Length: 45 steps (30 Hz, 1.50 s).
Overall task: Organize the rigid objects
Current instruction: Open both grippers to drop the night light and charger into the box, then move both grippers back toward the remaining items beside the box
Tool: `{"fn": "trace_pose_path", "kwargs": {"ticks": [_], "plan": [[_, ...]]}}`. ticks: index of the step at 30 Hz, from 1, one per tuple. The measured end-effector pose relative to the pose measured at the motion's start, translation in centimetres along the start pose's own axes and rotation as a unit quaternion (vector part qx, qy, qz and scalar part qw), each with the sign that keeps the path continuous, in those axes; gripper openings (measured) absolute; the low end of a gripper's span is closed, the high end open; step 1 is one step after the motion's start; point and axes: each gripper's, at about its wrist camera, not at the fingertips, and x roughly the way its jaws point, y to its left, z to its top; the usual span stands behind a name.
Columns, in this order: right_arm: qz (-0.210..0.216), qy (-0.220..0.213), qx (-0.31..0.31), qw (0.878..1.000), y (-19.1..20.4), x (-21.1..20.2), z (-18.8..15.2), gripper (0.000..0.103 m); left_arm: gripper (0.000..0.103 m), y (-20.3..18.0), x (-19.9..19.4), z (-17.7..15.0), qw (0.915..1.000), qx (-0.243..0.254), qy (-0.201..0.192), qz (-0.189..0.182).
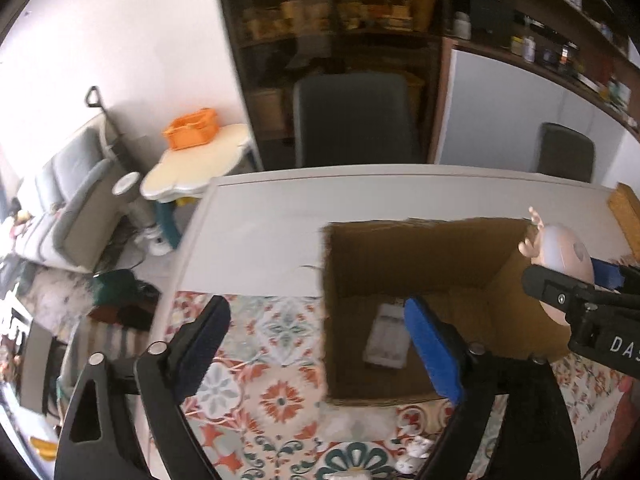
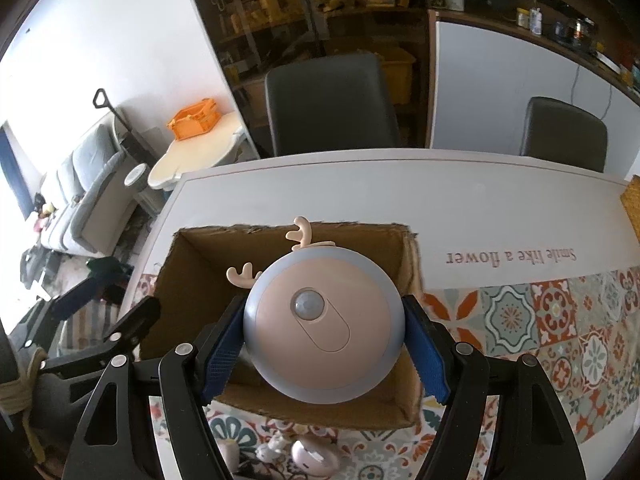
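Note:
My right gripper [image 2: 324,344] is shut on a round pink and grey night light with antlers [image 2: 324,328] and holds it above the open cardboard box [image 2: 192,280]. The light also shows in the left wrist view [image 1: 560,256] over the box's right wall. My left gripper [image 1: 316,344] is open and empty, with its right finger over the front left of the box [image 1: 400,248]. A white rectangular object [image 1: 386,336] lies on the box floor.
The box stands on a patterned tile cloth [image 2: 560,320] on a white table [image 2: 360,192]. Small pale objects [image 2: 312,456] lie on the cloth in front of the box. Two dark chairs [image 2: 332,104] stand behind the table. A wooden item [image 1: 626,208] sits at the table's right.

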Motion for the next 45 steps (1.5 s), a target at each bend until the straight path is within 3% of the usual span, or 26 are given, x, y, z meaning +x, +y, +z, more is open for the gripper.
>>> {"fn": "trace_pose_path", "kwargs": {"ticks": [2,4,25,34,45], "plan": [[-0.001,0.010,-0.008,1.000,0.6,0.5,0.3,0.076,0.096,0.6,-0.3,0.0,0.9999,-0.007,-0.003,0.010],[-0.010,0.001,-0.011,1.000,1.0,0.5,0.3,0.090,0.096,1.3,-0.6,-0.1,0.9997,-0.012,-0.006,0.019],[-0.028,-0.090,-0.018,0.995,2.7,-8.9,-5.0,0.091,0.103,3.0,-9.2,-4.9,0.9969,-0.045,-0.061,0.021],[-0.019,-0.067,-0.033,0.997,4.0,-9.4,-8.6,0.091,0.103,4.4,-10.8,-9.4,0.9959,-0.058,-0.045,0.053],[-0.003,-0.008,-0.059,0.998,6.4,-7.5,-12.5,0.091,0.103,6.6,-11.0,-14.2,0.9950,-0.080,-0.009,0.059]]}}
